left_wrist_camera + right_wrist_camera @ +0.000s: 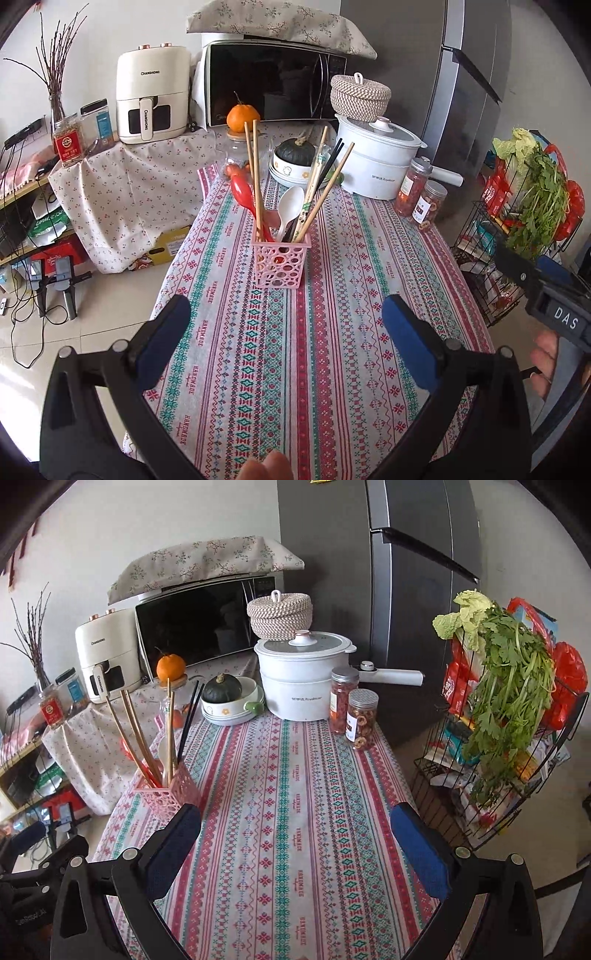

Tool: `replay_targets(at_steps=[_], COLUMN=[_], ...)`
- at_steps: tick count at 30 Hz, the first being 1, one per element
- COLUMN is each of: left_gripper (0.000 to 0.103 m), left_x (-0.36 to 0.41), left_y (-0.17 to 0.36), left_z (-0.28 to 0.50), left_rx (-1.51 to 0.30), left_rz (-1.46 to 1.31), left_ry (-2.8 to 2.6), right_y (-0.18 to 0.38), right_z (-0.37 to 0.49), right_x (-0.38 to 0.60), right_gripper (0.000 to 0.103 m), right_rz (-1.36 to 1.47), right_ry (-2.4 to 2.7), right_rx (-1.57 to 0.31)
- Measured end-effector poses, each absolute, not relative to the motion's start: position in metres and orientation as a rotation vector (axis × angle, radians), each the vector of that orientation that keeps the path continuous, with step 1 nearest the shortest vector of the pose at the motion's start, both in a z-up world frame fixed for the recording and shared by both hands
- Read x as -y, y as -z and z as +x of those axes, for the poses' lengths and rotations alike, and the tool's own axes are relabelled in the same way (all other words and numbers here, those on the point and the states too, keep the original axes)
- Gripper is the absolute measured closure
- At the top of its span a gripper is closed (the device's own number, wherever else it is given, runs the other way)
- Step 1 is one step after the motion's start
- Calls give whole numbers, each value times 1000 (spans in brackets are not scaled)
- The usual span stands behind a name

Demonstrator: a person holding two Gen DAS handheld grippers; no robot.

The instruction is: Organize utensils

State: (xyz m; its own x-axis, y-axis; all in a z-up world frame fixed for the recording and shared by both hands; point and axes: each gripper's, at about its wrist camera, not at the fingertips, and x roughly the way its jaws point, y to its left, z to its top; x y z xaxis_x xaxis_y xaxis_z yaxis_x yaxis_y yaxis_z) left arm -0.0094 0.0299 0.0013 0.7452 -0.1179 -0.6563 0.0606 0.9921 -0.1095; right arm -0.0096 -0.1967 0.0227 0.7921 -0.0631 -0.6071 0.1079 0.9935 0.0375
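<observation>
A pink perforated holder [280,263] stands in the middle of the patterned tablecloth [332,350]. It holds wooden chopsticks [254,173], black chopsticks [334,157], a white spoon [290,210] and a red spoon [244,194]. My left gripper [286,339] is open and empty, well short of the holder. My right gripper [295,853] is open and empty over the cloth [295,812]; the holder [168,794] is at its left, just beyond the left finger. The right gripper's body also shows at the right edge of the left wrist view [554,295].
At the table's far end stand a white pot [303,679], two jars [360,720], a bowl with a green squash [232,701], an orange [170,667] and a microwave [199,624]. A wire rack of greens [509,709] stands to the right. A fridge [406,572] is behind.
</observation>
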Motion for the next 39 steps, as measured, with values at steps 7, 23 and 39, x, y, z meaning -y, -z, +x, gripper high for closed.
replay_targets(at_steps=[7,23,39], left_gripper=[0,0,0], left_x=[-28,-27,-16], left_y=[5,10,2], left_z=[-4,2,1], left_rx=[-724,-743,-733], left_rz=[-102,-114,-116], left_ry=[56,37,32], right_y=[-16,-7,-11], right_z=[-14,-4,-7], right_x=[188,182,186], right_gripper=[0,0,0], right_rz=[39,33,49], right_ry=[70,59,67], right_rx=[-654,-693,-684])
